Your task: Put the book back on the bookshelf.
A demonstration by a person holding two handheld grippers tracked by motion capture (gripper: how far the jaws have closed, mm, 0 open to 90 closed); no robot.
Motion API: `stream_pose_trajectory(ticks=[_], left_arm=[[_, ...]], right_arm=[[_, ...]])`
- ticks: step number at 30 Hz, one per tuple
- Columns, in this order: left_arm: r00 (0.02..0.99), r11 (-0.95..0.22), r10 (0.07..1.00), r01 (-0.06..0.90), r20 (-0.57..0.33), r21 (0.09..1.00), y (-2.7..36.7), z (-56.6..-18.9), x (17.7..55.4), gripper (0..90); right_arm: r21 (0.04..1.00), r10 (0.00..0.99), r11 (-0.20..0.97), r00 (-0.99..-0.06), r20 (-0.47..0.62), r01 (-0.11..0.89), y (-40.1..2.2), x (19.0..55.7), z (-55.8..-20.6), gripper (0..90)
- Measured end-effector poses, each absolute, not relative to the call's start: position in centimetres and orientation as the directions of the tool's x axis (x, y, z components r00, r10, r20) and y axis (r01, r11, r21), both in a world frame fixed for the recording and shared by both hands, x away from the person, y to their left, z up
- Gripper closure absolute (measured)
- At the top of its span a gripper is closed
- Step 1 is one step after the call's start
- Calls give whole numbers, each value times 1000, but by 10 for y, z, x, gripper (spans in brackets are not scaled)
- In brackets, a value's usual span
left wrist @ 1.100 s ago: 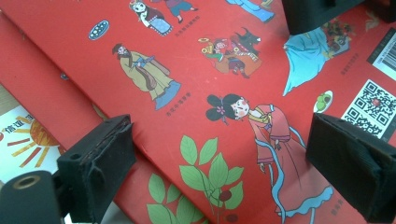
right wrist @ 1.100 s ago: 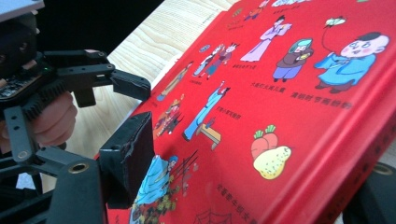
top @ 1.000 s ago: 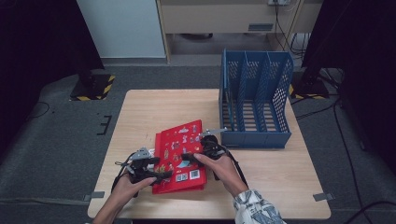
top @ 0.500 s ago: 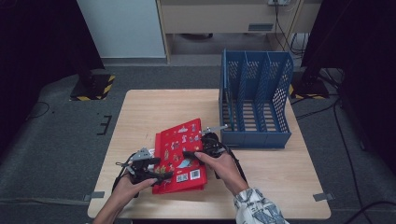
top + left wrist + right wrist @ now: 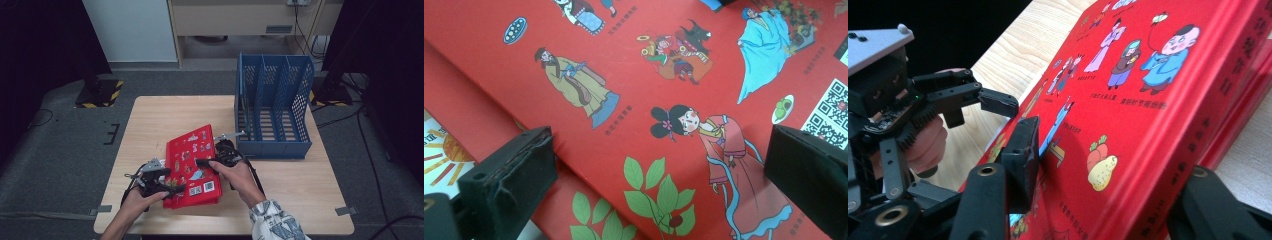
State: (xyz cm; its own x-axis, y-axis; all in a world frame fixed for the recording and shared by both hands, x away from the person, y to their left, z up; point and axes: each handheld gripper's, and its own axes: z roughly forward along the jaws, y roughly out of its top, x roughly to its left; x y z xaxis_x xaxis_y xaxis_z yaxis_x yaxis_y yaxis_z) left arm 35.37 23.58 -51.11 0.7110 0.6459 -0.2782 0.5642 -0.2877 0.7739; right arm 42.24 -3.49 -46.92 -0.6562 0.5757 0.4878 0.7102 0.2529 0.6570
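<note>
Red book (image 5: pixel 192 167) lay flat by the blue rack (image 5: pixel 274 107); right gripper (image 5: pixel 210 162) had just been closing across its edge, left gripper (image 5: pixel 175 189) opening wide over the cover; the lift looked near.

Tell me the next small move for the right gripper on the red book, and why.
Probably finish closing the right gripper: its jaws have just been closing and straddle the edge of the red book, one pad on the cover, while the left gripper stands wide open over it.
</note>
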Motion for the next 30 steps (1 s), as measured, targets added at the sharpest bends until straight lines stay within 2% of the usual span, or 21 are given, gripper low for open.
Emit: stream_pose_trajectory(ticks=[22,30], left_arm=[[666,-213,699,542,-260,813,241,-504,355,0],[655,-183,698,555,-290,812,244,-504,356,0]], right_arm=[[686,527,167,-652,545,708,-36,420,-453,677],[700,500,150,-664,555,698,-36,418,-449,710]])
